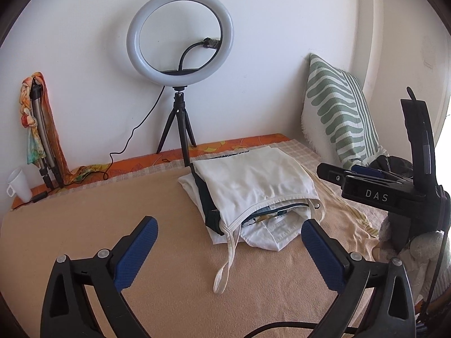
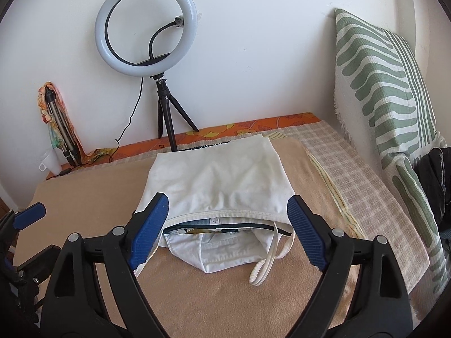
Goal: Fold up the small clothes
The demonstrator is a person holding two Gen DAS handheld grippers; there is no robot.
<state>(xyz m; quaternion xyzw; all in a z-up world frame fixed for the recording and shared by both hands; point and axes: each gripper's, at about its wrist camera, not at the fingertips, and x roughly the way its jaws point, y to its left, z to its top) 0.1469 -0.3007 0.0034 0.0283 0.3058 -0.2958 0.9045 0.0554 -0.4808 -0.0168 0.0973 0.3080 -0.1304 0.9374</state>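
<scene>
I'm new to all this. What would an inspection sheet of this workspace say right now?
Surface: beige blanket on a bed, checked cloth along its right side.
Job's things: stack of folded clothes, white top uppermost, its strap trailing onto the blanket.
Clutter: white cup, folded tripod wrapped in a scarf, dark bundle beside the pillow.
Grippers: left gripper open, empty; right gripper open, straddling the stack's near edge.
Cables: black cable from the ring light.
Surroundings: white wall, green-striped pillow.
</scene>
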